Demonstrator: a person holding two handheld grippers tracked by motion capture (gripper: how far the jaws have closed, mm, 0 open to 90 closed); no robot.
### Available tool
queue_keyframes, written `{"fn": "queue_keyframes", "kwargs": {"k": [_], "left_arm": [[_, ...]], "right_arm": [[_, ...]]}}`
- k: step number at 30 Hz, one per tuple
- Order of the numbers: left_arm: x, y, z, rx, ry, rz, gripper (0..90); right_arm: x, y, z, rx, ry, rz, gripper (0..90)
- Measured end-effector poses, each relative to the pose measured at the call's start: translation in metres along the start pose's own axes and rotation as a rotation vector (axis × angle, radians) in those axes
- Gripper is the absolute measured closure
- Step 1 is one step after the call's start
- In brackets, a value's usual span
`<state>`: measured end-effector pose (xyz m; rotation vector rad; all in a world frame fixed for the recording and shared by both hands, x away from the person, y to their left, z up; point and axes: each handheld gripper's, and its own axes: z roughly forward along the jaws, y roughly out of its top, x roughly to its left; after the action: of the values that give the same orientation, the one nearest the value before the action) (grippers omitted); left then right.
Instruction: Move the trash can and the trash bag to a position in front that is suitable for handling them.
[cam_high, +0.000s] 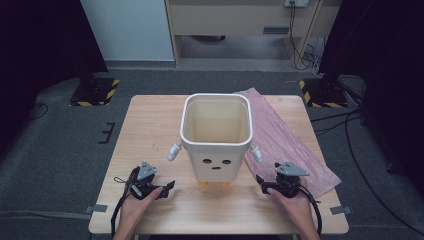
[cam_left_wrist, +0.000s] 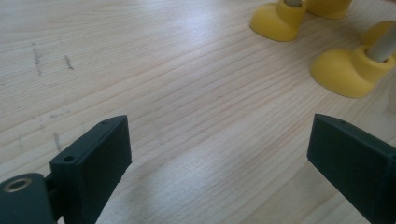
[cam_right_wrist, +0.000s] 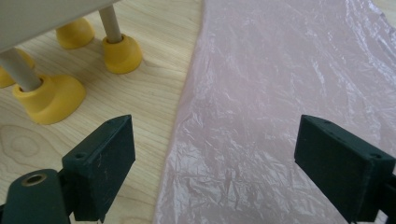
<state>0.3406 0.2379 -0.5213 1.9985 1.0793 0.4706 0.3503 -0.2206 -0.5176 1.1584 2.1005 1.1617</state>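
A cream bin (cam_high: 216, 135) stands upright at the middle of the wooden table (cam_high: 150, 125) — open-topped, square with rounded corners, empty inside. Its front wears a small face: two dark eyes and a short mouth. Stubby white arms stick out from its sides, and it rests on thin legs ending in yellow feet (cam_right_wrist: 49, 98). Just to the right of the bin lies a pink plastic bag (cam_high: 290, 142) — flat, crinkled, running diagonally from behind the bin toward the table's near right corner.

Even overhead light brightens the table (cam_high: 150, 130) – the room's edges fall dark. Soft shadows under the bin (cam_high: 216, 131); gripper views slightly soft, near jaws blurred.
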Motion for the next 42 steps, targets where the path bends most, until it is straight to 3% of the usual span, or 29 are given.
{"fn": "queue_keyframes", "kwargs": {"k": [5, 11, 12, 15, 16, 17, 18, 19, 20, 22, 23, 25, 26, 27, 28, 33, 34, 37, 41, 42], "left_arm": [[-0.003, 0.002, -0.003, -0.009, 0.011, 0.007, 8.3], [-0.011, 0.009, -0.017, -0.08, 0.022, 0.022, 13.9], [-0.013, 0.015, -0.025, -0.12, 0.015, 0.013, 14.9], [-0.018, 0.024, -0.034, -0.157, 0.006, 0.027, 25.5], [-0.023, 0.035, -0.047, -0.211, -0.002, 0.022, 27.8], [-0.023, 0.035, -0.047, -0.211, -0.002, 0.022, 31.1], [-0.028, 0.048, -0.057, -0.256, -0.007, 0.032, 32.4], [-0.031, 0.054, -0.06, -0.271, -0.01, 0.046, 33.5], [-0.031, 0.054, -0.06, -0.271, -0.01, 0.046, 35.6], [-0.038, 0.067, -0.063, -0.284, -0.004, 0.081, 36.2], [-0.041, 0.078, -0.063, -0.289, 0.01, 0.1, 37.4], [-0.041, 0.083, -0.063, -0.299, 0.022, 0.099, 38.9], [-0.04, 0.088, -0.062, -0.31, 0.017, 0.089, 40.0], [-0.04, 0.092, -0.061, -0.317, 0.006, 0.08, 40.0], [-0.039, 0.099, -0.059, -0.318, 0.003, 0.091, 43.5], [-0.036, 0.106, -0.051, -0.305, -0.048, 0.075, 54.3], [-0.033, 0.109, -0.048, -0.306, -0.069, 0.055, 61.3], [-0.03, 0.114, -0.046, -0.299, -0.068, 0.057, 62.0], [-0.022, 0.127, -0.043, -0.308, -0.049, 0.05, 62.0], [-0.019, 0.135, -0.041, -0.322, -0.026, 0.065, 62.0]], "right_arm": [[0.004, 0.0, -0.002, -0.019, 0.003, -0.009, 13.9], [0.009, 0.006, -0.012, -0.066, 0.04, 0.0, 19.9], [0.013, 0.014, -0.018, -0.095, 0.07, -0.01, 23.0], [0.019, 0.024, -0.025, -0.121, 0.088, -0.034, 25.9], [0.024, 0.035, -0.032, -0.16, 0.11, -0.038, 28.0], [0.024, 0.035, -0.032, -0.16, 0.11, -0.038, 28.0], [0.027, 0.046, -0.037, -0.199, 0.121, -0.046, 28.9], [0.028, 0.052, -0.04, -0.208, 0.13, -0.041, 29.8], [0.03, 0.058, -0.042, -0.219, 0.131, -0.049, 31.5], [0.031, 0.064, -0.042, -0.227, 0.137, -0.05, 32.3], [0.031, 0.076, -0.042, -0.229, 0.131, -0.065, 37.3], [0.031, 0.081, -0.041, -0.231, 0.124, -0.07, 39.7], [0.031, 0.09, -0.04, -0.249, 0.124, -0.065, 45.5], [0.031, 0.09, -0.04, -0.249, 0.124, -0.065, 45.5], [0.031, 0.096, -0.038, -0.25, 0.128, -0.063, 50.8], [0.034, 0.103, -0.036, -0.246, 0.135, -0.078, 61.4], [0.035, 0.105, -0.035, -0.248, 0.135, -0.083, 61.7], [0.035, 0.108, -0.033, -0.256, 0.128, -0.085, 61.8], [0.03, 0.12, -0.026, -0.254, 0.127, -0.089, 62.0], [0.026, 0.129, -0.02, -0.253, 0.12, -0.09, 62.0]]}}
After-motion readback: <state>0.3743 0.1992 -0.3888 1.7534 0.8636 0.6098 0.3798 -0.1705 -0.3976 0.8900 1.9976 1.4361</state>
